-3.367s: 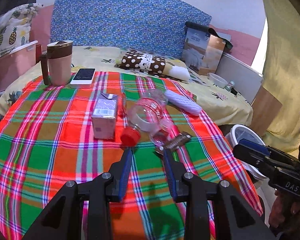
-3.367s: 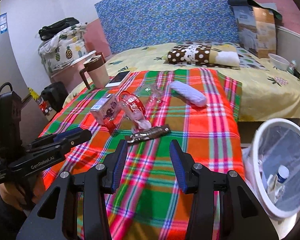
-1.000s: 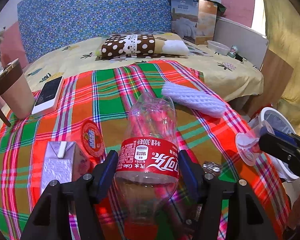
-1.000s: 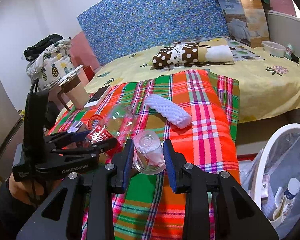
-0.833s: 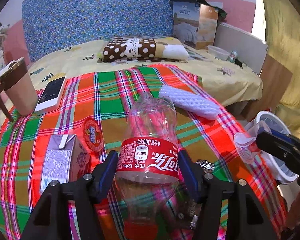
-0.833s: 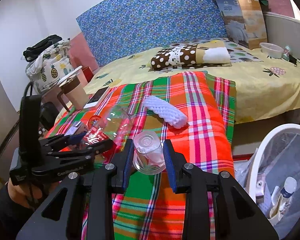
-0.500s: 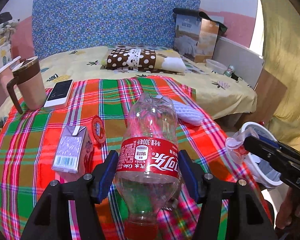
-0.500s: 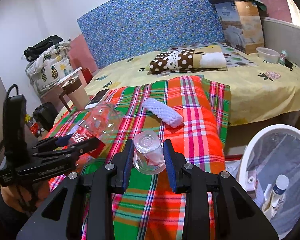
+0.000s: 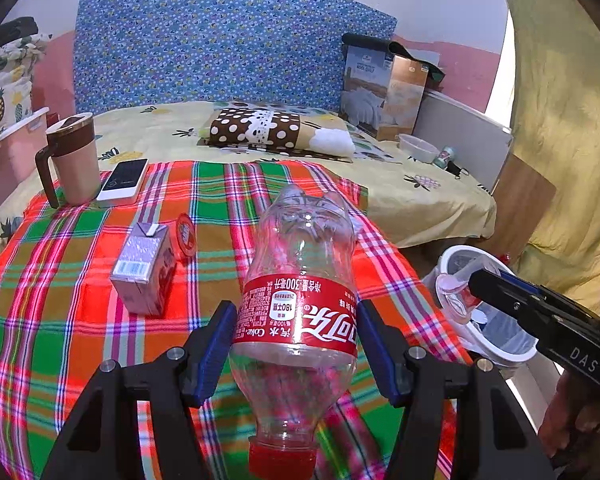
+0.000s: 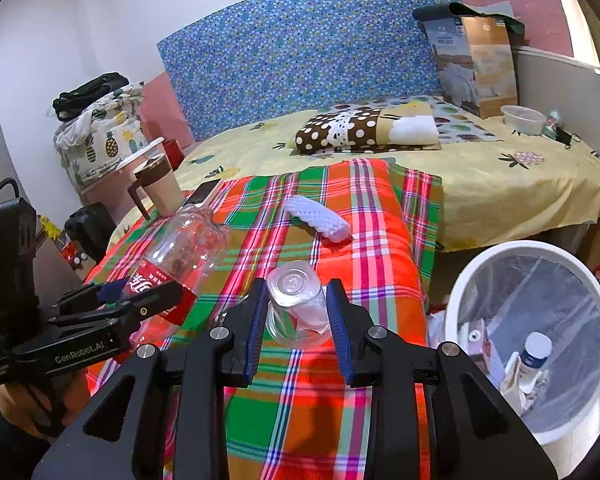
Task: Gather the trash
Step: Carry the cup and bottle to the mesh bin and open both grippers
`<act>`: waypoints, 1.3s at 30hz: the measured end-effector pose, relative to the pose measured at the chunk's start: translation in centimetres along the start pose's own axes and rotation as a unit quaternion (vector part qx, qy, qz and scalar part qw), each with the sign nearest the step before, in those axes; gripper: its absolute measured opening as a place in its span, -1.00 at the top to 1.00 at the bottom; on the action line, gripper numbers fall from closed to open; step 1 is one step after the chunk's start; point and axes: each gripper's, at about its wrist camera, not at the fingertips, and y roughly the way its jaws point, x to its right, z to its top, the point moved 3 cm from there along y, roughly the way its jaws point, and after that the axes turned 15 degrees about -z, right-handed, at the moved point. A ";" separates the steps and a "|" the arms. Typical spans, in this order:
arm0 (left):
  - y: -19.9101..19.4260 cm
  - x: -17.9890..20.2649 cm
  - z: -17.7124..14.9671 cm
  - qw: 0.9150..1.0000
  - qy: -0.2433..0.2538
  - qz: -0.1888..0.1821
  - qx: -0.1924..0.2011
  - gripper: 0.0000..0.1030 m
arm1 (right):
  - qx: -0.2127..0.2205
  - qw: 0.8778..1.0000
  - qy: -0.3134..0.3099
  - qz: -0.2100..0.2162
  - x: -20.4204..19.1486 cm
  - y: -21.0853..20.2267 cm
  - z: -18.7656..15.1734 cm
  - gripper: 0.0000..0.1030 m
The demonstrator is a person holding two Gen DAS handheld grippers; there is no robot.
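My left gripper (image 9: 296, 344) is shut on an empty clear cola bottle (image 9: 300, 280) with a red label, cap toward the camera, lifted off the plaid cloth (image 9: 60, 288). The same bottle (image 10: 180, 248) shows at the left of the right wrist view, held in the left gripper (image 10: 116, 300). My right gripper (image 10: 296, 316) is shut on a clear plastic cup (image 10: 294, 300) with white crumpled stuff inside, bottom facing forward. That cup (image 9: 456, 292) hangs over the white trash bin (image 9: 496, 344) in the left wrist view. The bin (image 10: 460, 300) stands low at the right, with trash inside.
On the cloth lie a small drink carton (image 9: 144, 268), a red round lid (image 9: 186, 234) and a white foam sleeve (image 10: 316, 218). A brown mug (image 9: 74, 158) and a phone (image 9: 125, 182) sit at the far left. A spotted pillow (image 10: 360, 130) lies on the bed behind.
Both grippers have drawn back and up from the cloth with their loads. The bottle is lifted clear, and the cup has moved right, toward the bin.
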 end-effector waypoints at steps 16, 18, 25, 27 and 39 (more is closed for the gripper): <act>0.0 3.8 -0.8 0.999 0.017 -0.031 -0.004 -0.19 | 0.011 1.000 0.008 -0.018 1.5 -1.4 -0.6 0.37; 0.3 4.2 -0.8 0.999 0.019 -0.034 -0.006 -0.19 | 0.011 1.000 0.010 -0.020 1.8 -1.4 -0.7 0.37; 2.2 6.0 -0.7 0.998 0.030 -0.058 -0.020 -0.19 | 0.012 0.999 0.023 -0.036 3.5 -1.8 -1.0 0.37; 2.9 6.5 -0.6 0.997 0.034 -0.065 -0.025 -0.19 | 0.012 0.998 0.029 -0.045 4.4 -1.9 -1.1 0.37; 7.7 11.8 -0.2 0.989 0.075 -0.117 -0.053 -0.20 | 0.006 0.992 0.077 -0.104 10.1 -2.9 -2.1 0.37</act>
